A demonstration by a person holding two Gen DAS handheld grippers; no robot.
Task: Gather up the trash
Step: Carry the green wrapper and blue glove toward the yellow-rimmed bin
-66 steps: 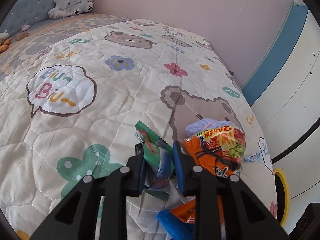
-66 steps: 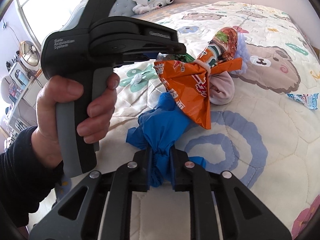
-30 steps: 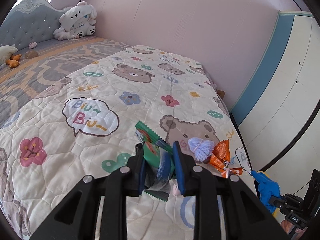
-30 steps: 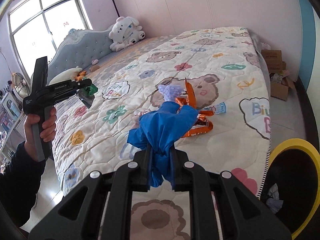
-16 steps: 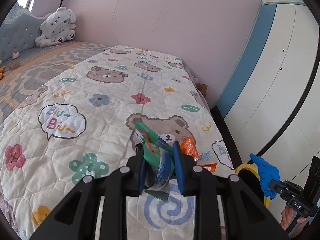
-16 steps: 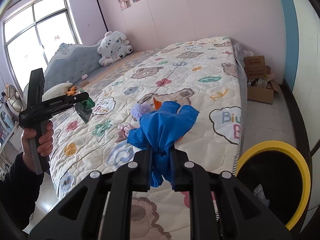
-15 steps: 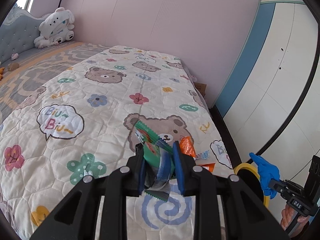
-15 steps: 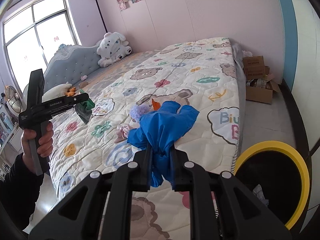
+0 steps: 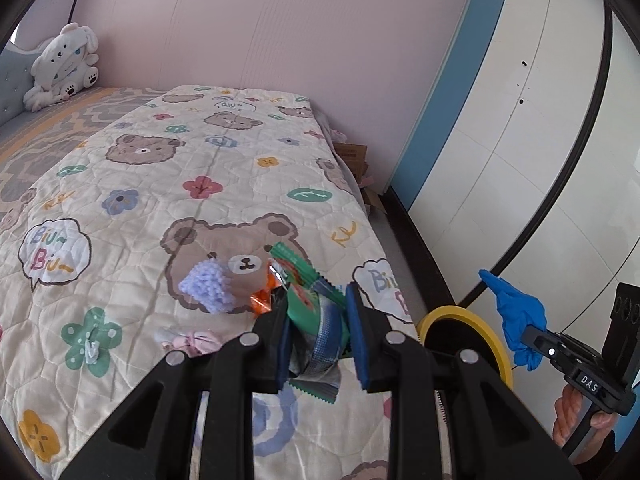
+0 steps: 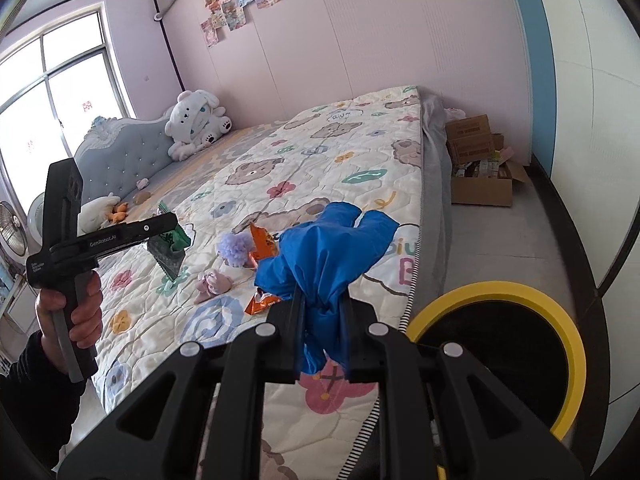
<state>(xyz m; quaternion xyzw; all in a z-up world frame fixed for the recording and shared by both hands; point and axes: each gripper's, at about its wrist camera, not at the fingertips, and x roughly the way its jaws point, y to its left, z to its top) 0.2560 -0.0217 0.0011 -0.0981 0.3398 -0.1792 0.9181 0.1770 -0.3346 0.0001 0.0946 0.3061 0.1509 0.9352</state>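
Here we see the quilted bedspread (image 9: pixel 224 184) stretch ahead of the left gripper (image 9: pixel 318 334), whose fingers (image 9: pixel 357 336) are clenched on a green snack wrapper (image 9: pixel 310 308). The wrapper stands roughly upright between the pads, its long axis running from a serrated lower edge under the fingers up to a crumpled top leaning left. Left of those fingers a small pink bundle (image 9: pixel 192 340) lies on the quilt, and just beyond them a lilac knitted puff (image 9: pixel 206 286) touches an orange packet (image 9: pixel 264 300), partly hidden behind the wrapper. Right of the fingers, past the bed edge, the yellow-rimmed bin (image 9: pixel 468 314) sits on the floor, its mouth largely blocked by the gripper frame.

From the right wrist, we find the left hand (image 10: pixel 74 312) far left of the right gripper (image 10: pixel 322 330). This gripper's fingers (image 10: pixel 294 332) grasp a blue glove (image 10: pixel 328 248), bunched where it is pinched, billowing upward and away, a short tail hanging below. Beyond it, the orange packet (image 10: pixel 262 240) lies on the bed. To the right of the fingers the bin (image 10: pixel 504 290) gapes, near but apart from the glove. Cardboard boxes (image 10: pixel 480 168) stand farther along the wall.
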